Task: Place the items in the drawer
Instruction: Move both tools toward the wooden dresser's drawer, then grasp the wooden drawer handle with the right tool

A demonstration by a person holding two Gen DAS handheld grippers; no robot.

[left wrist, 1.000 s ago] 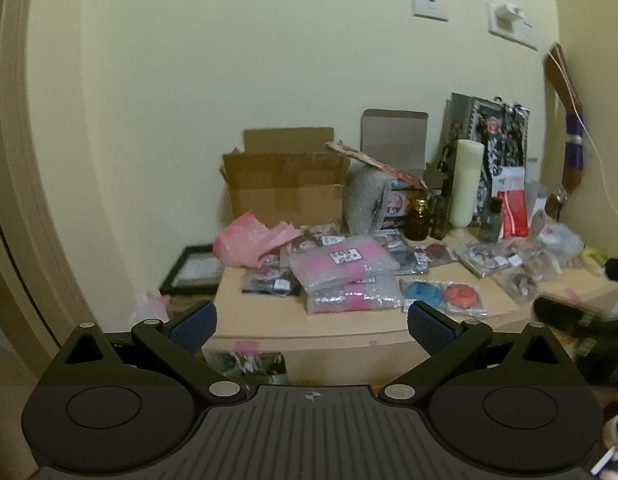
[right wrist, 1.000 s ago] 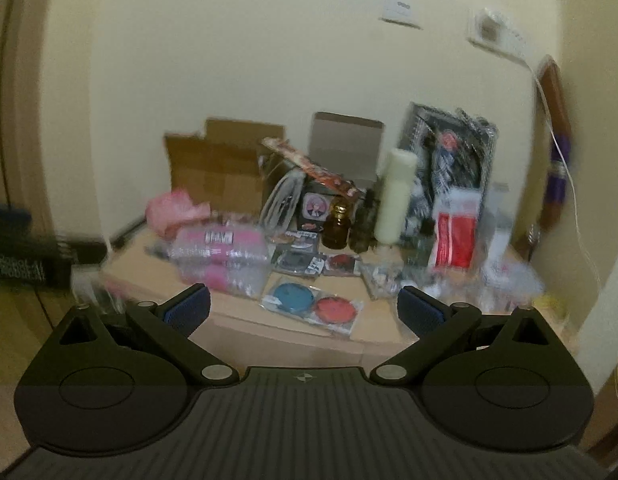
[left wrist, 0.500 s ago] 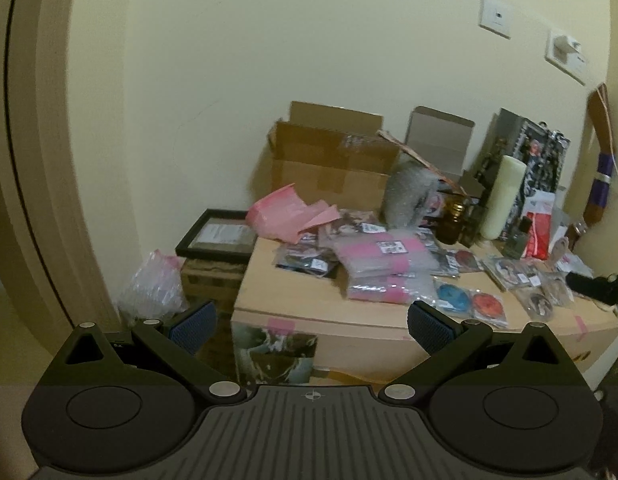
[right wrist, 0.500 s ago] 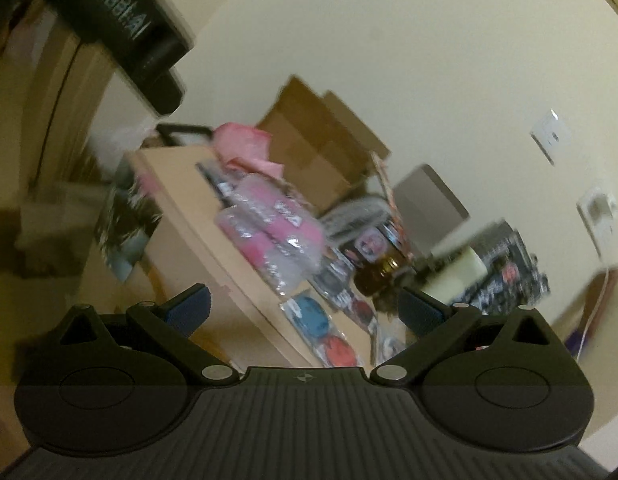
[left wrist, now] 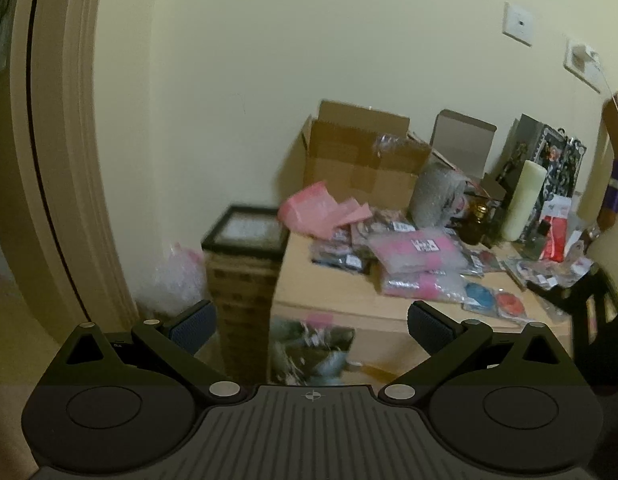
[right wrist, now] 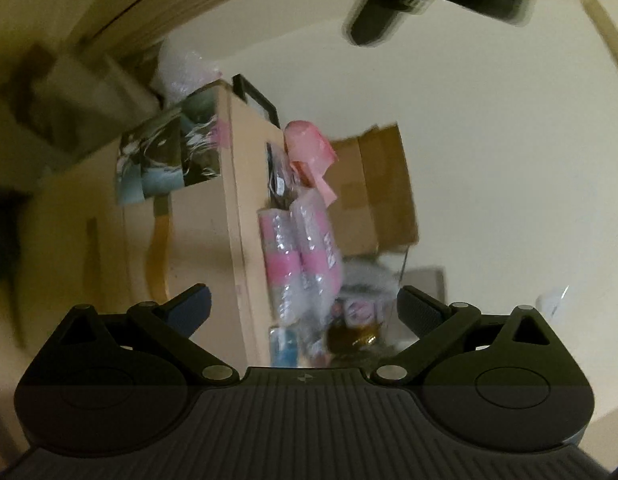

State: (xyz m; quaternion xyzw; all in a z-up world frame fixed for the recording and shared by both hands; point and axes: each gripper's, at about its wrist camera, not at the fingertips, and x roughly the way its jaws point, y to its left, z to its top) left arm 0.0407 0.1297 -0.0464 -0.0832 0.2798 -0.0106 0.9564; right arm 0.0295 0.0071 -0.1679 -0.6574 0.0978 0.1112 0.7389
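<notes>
Beige desktop [left wrist: 333, 300] w/ open cardboard box [left wrist: 361, 160], contents unclear; both tongs [left wrist: 311, 326] [right wrist: 303, 306] wide open, empty.

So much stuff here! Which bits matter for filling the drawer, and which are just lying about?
For the job:
- left claw, open
- right claw, open
- drawer front
- pink packets
- disc packet

Lying about, probably:
- cardboard box
- candle
- picture frame
- wall socket

Dim, yellowish indoor light; fisheye bending and dark corners (both views); the right wrist view is motion-blurred and rolled sideways.
</notes>
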